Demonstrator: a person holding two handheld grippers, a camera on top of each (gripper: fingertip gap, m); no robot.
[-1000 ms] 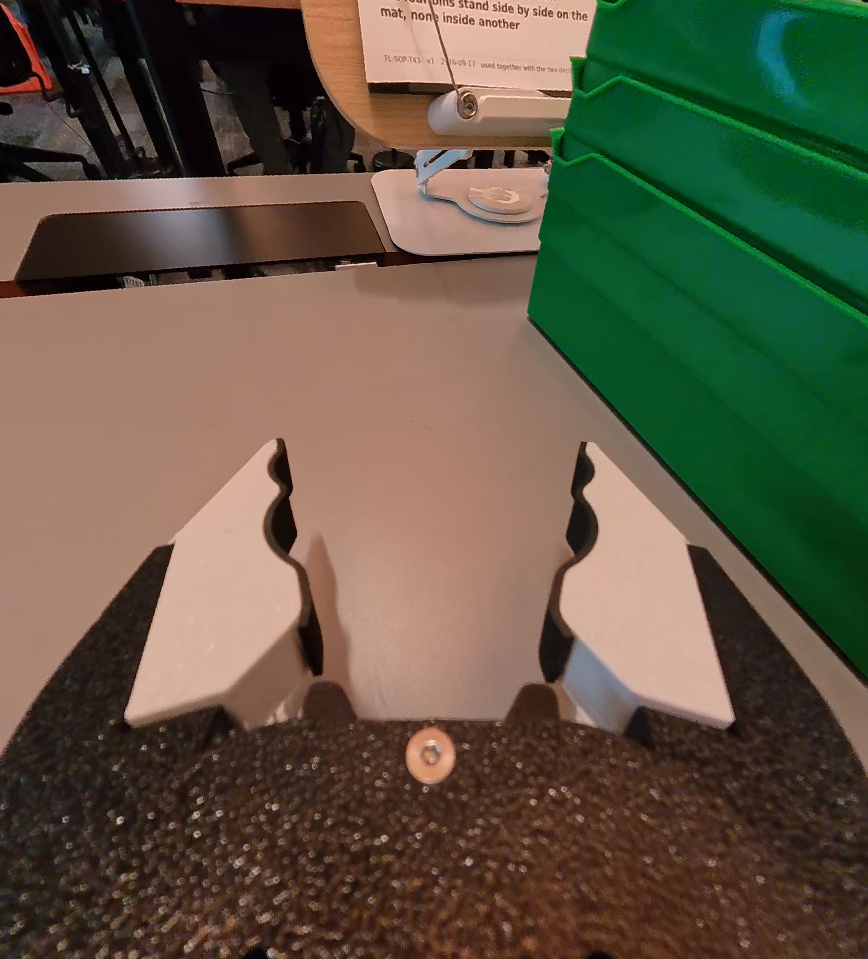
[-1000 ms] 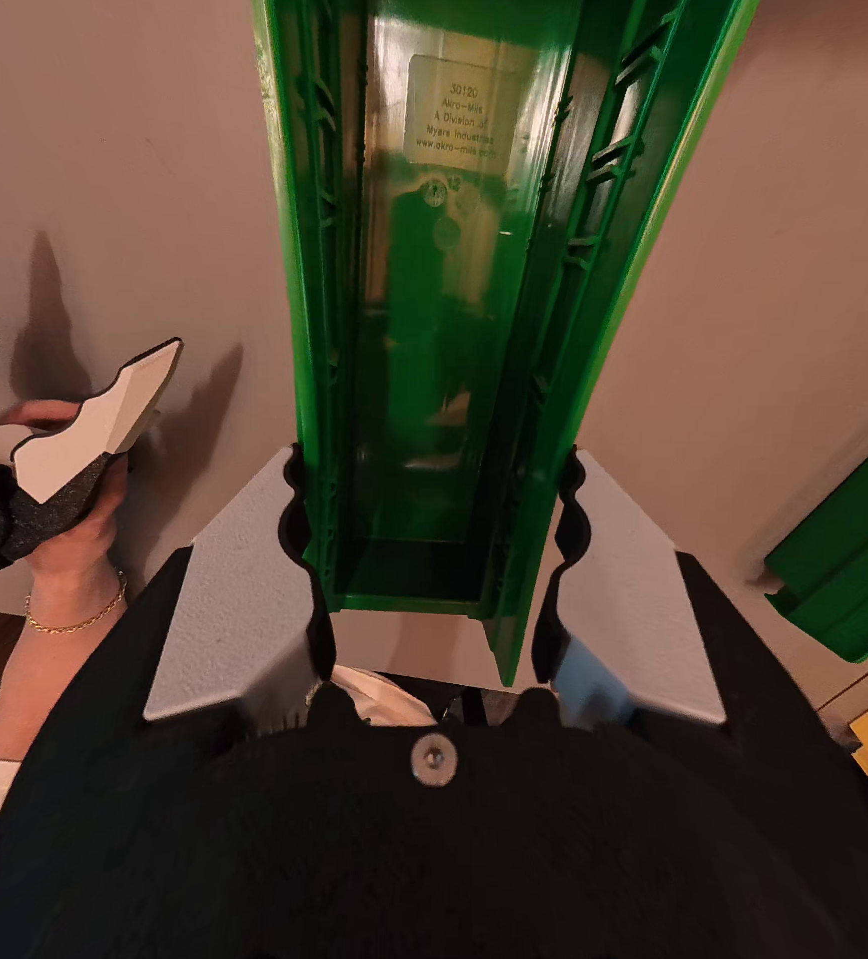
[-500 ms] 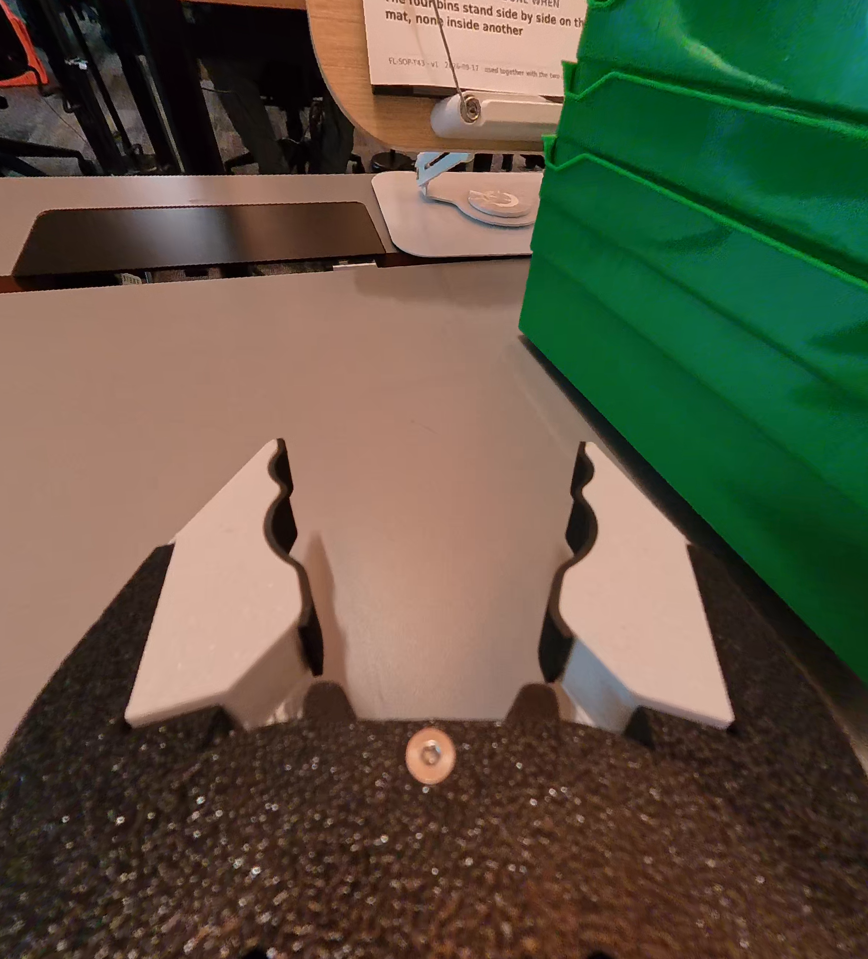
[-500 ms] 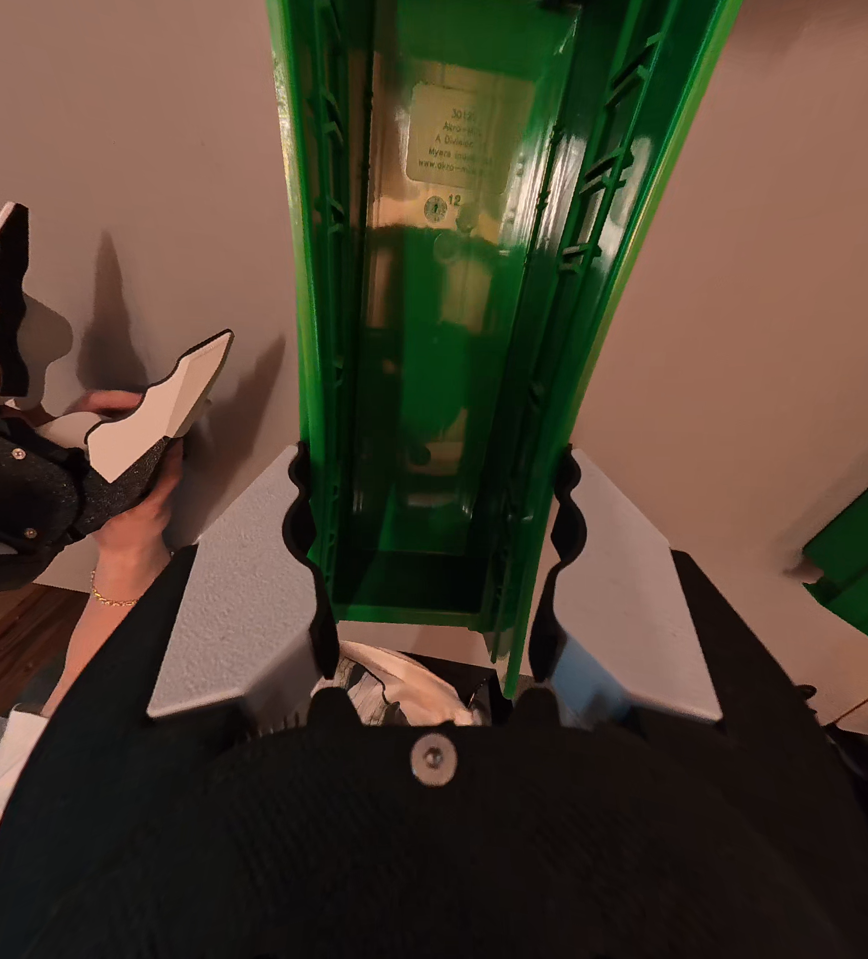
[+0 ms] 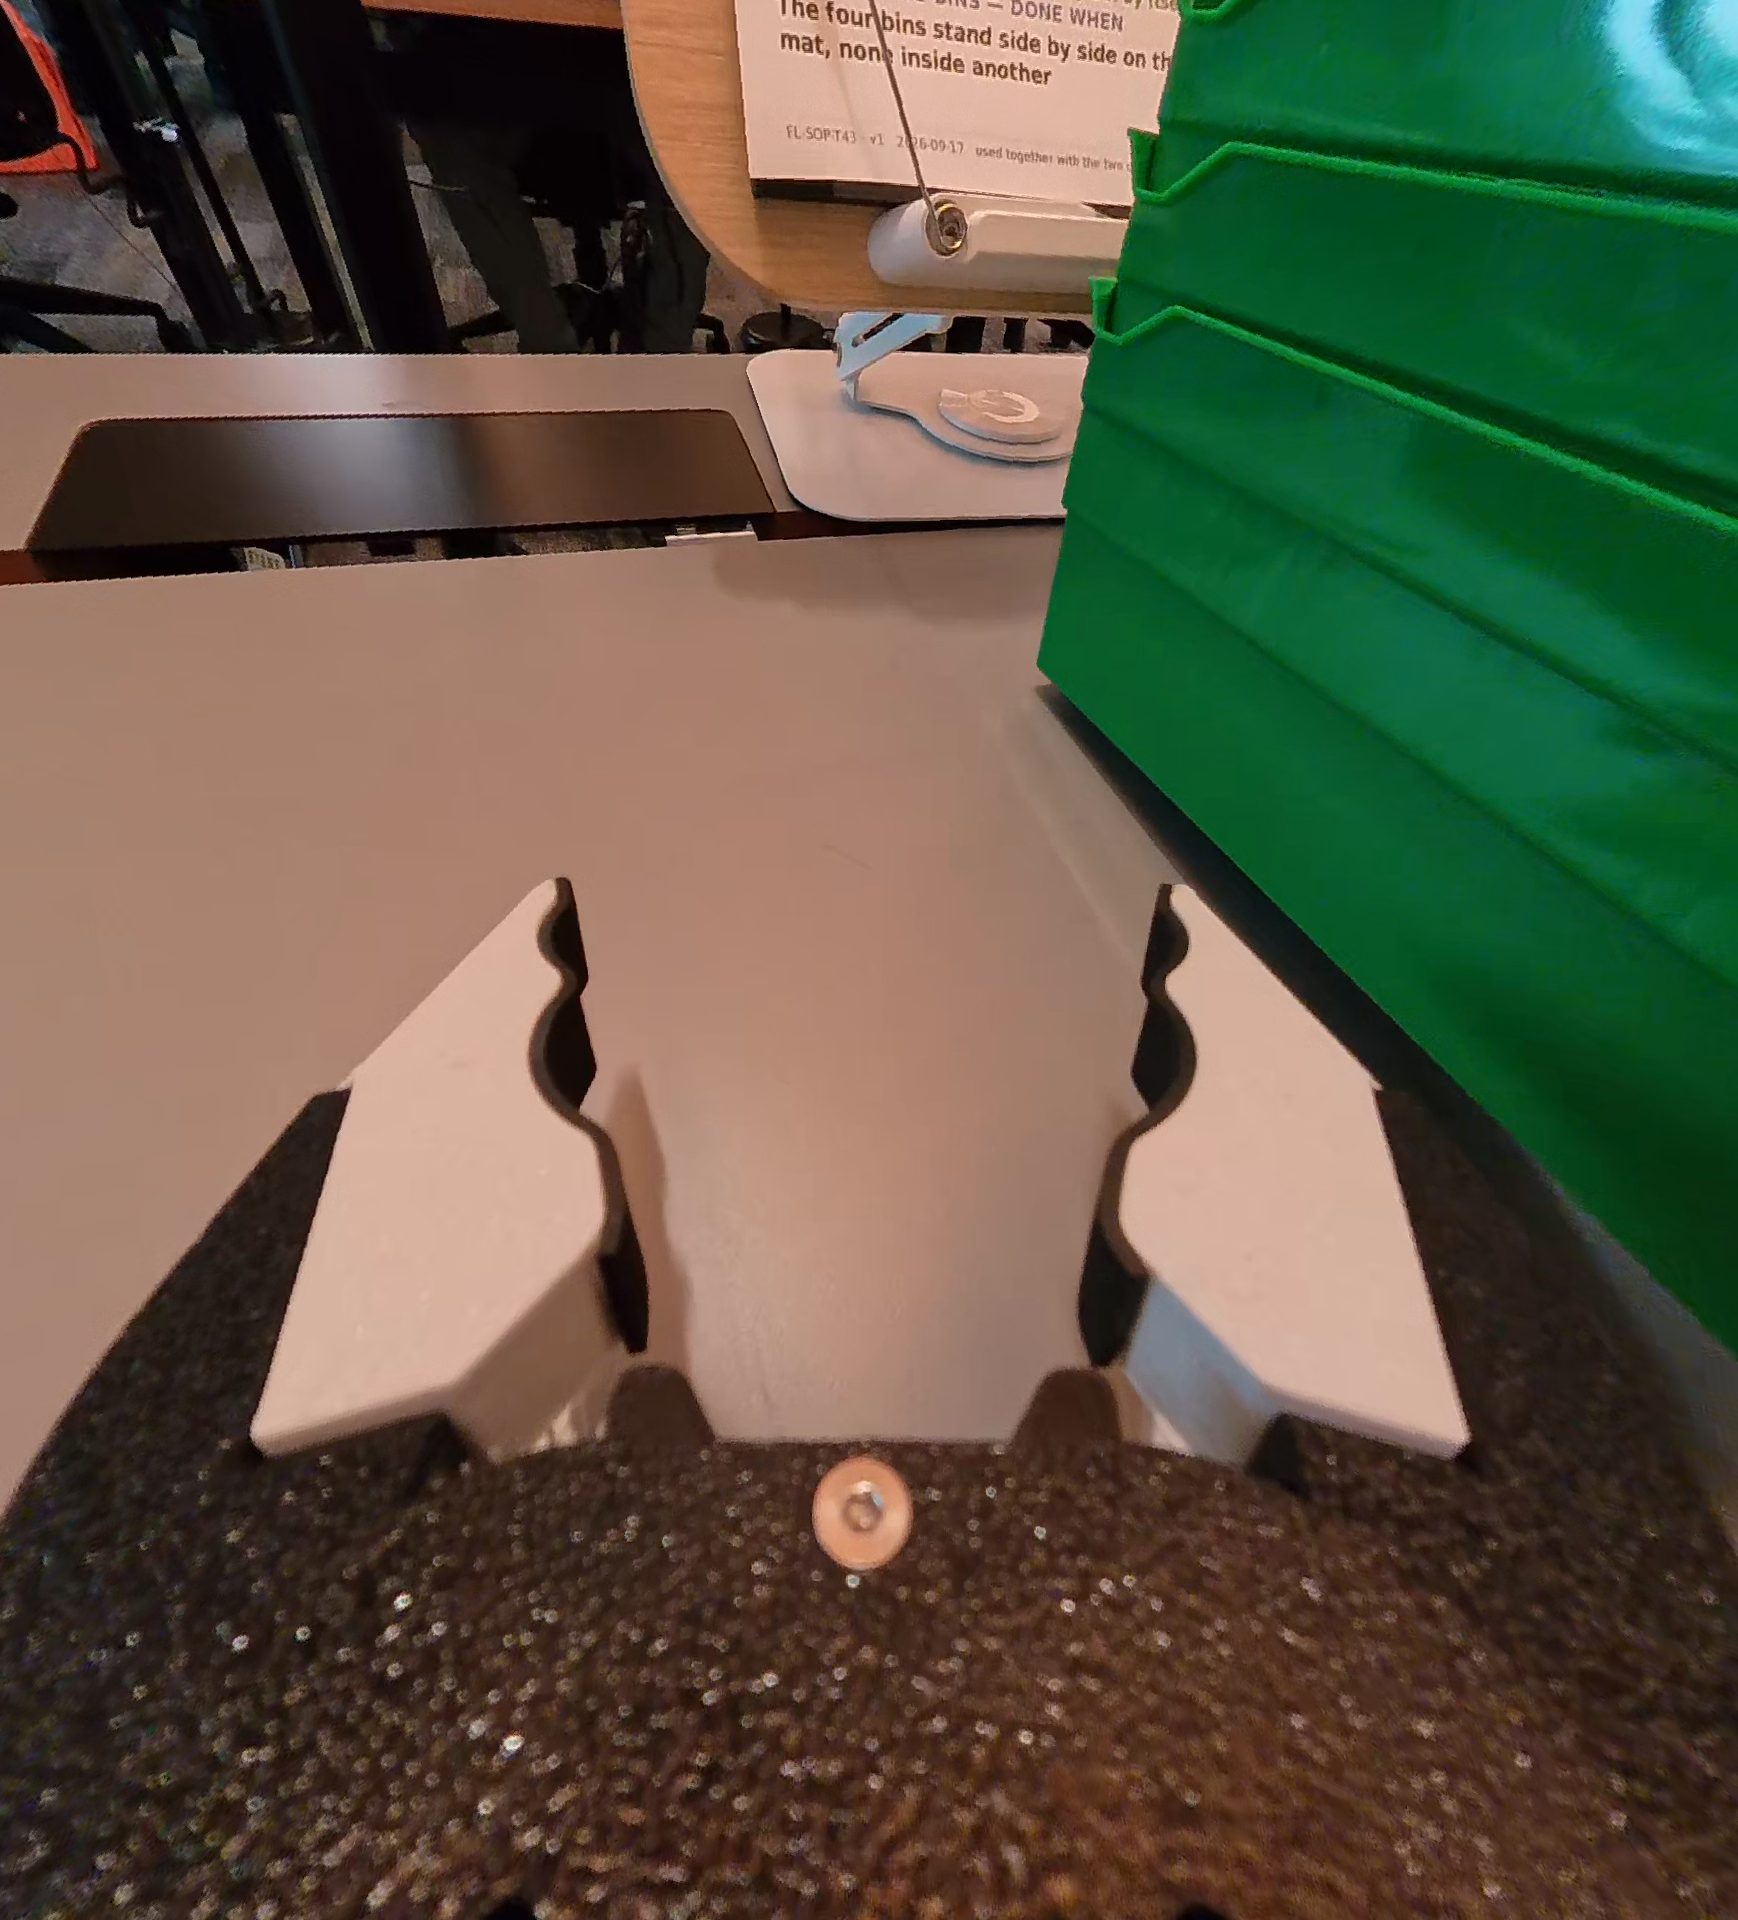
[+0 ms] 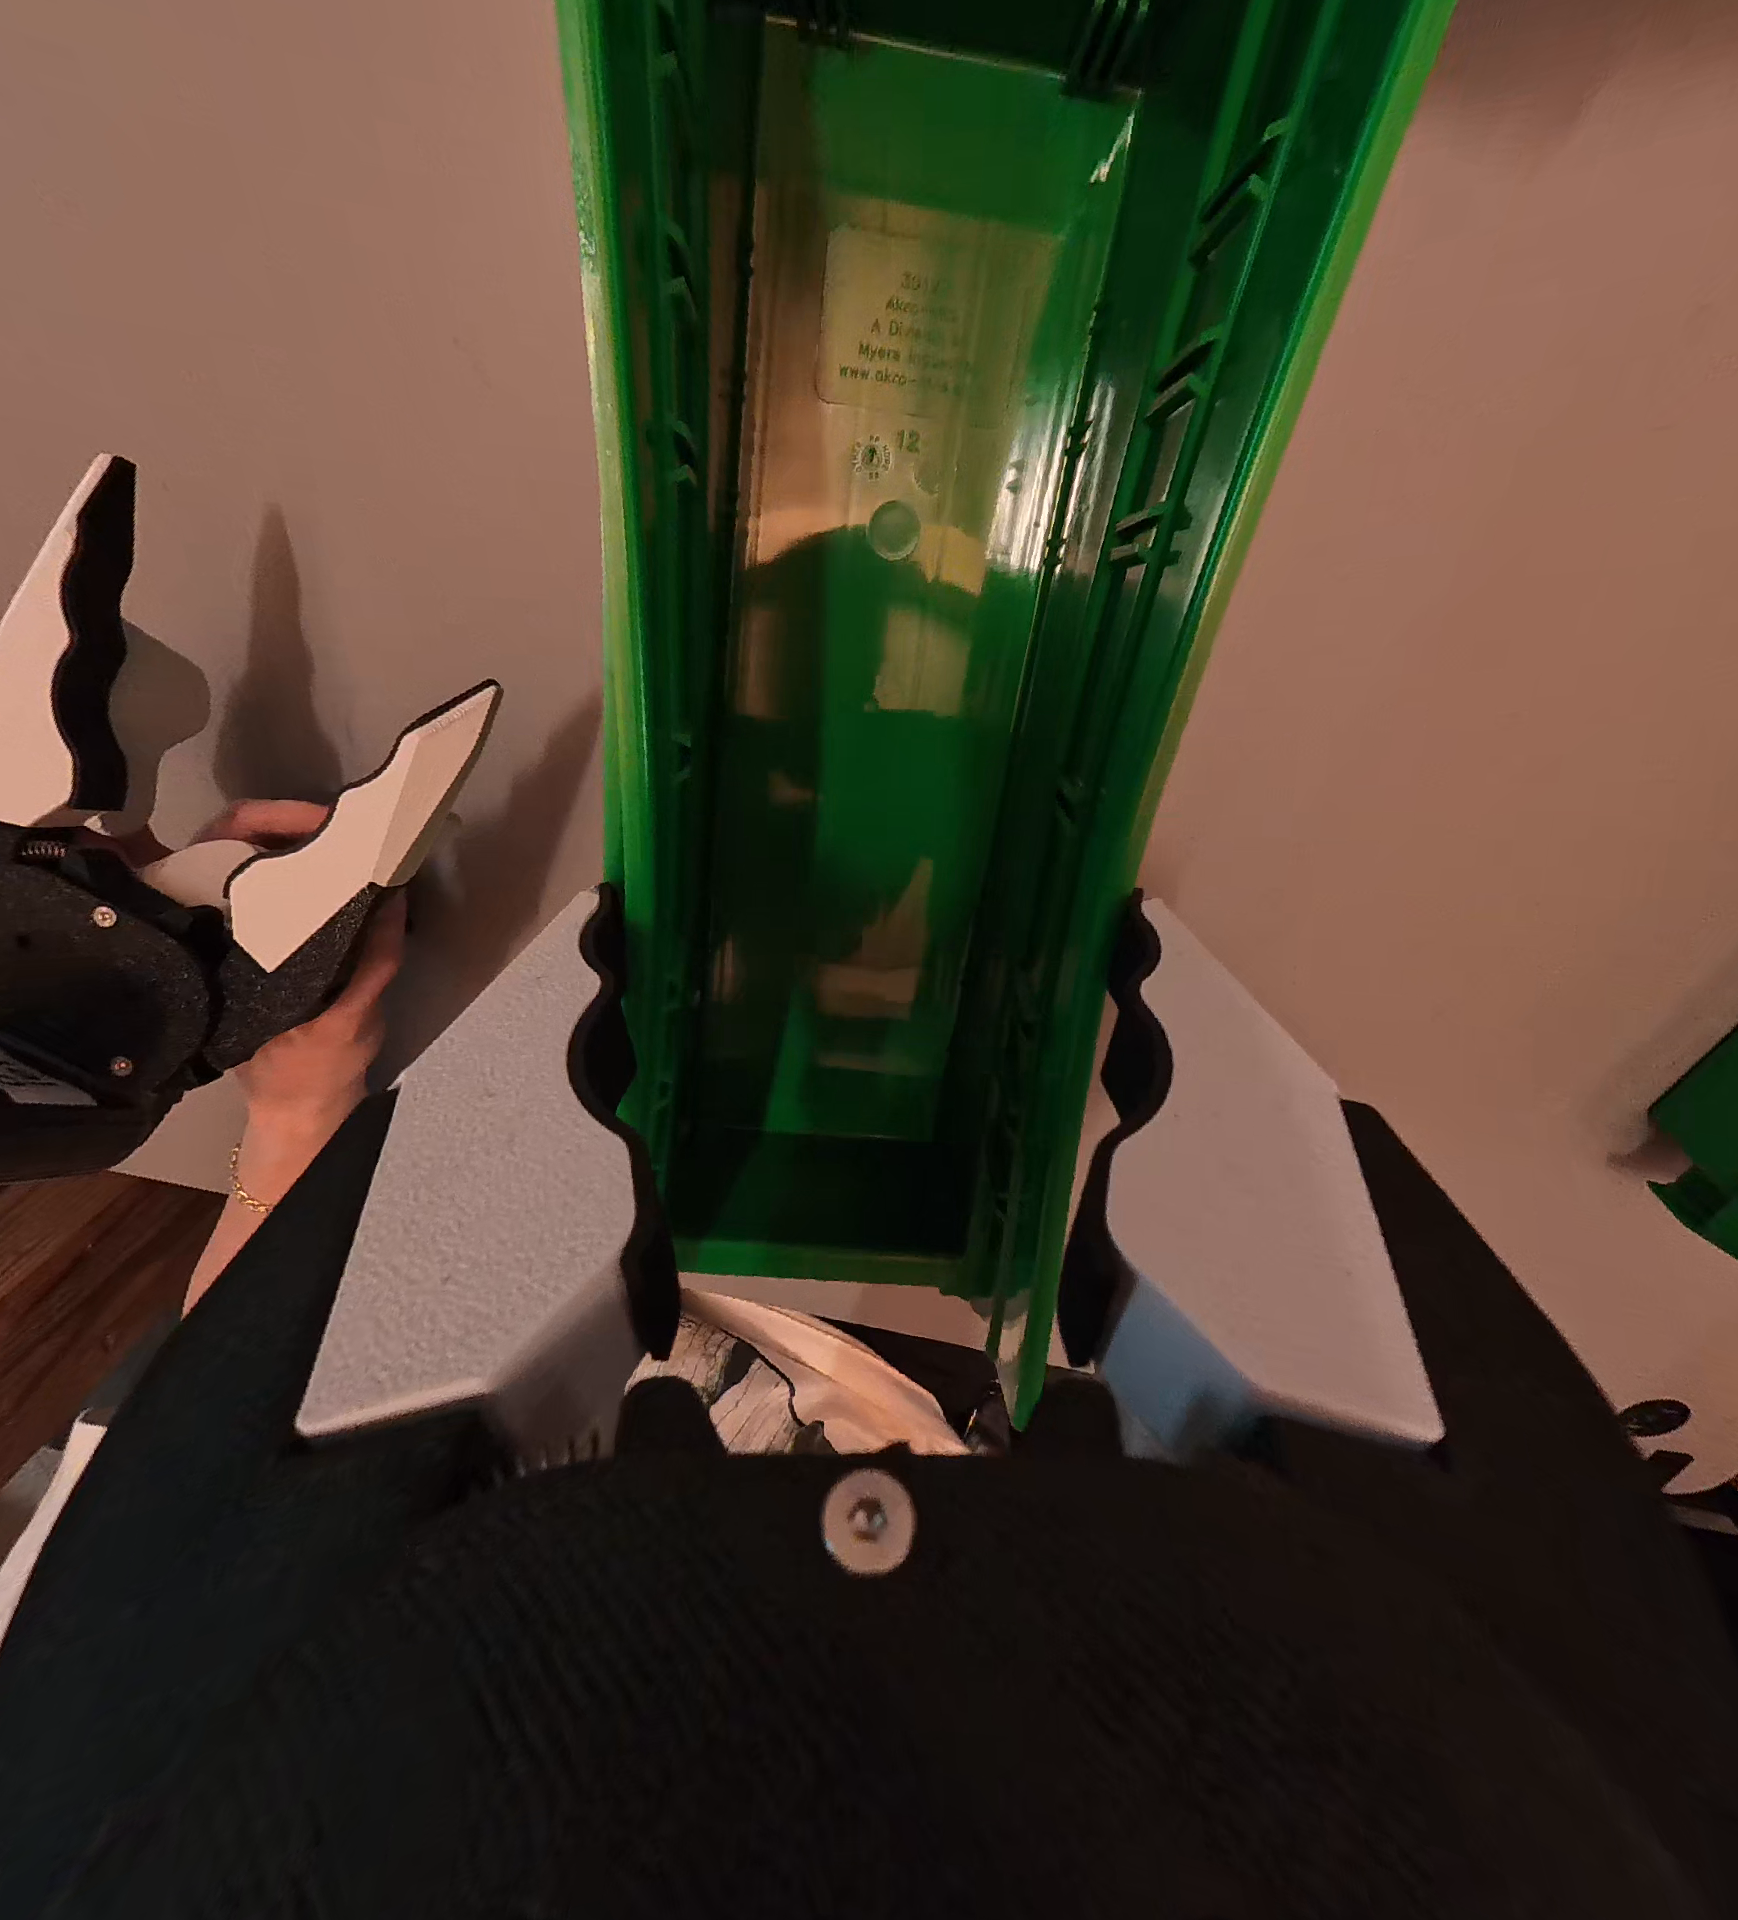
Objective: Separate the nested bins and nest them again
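Green plastic, a long narrow bin [image 6: 875, 675], is clamped by its two side walls between the fingers of the right gripper [image 6: 870, 1122], above the grey table [image 6: 273, 260]. Left of this bin, the left gripper [image 5: 865, 1122] has its fingers wide apart and empty. Right of this gripper stands the nested stack of bins [image 5: 1488, 499] on the table.

Grey table [image 5: 429, 790] — stack of green bins [image 5: 1467, 582] resting on its right side
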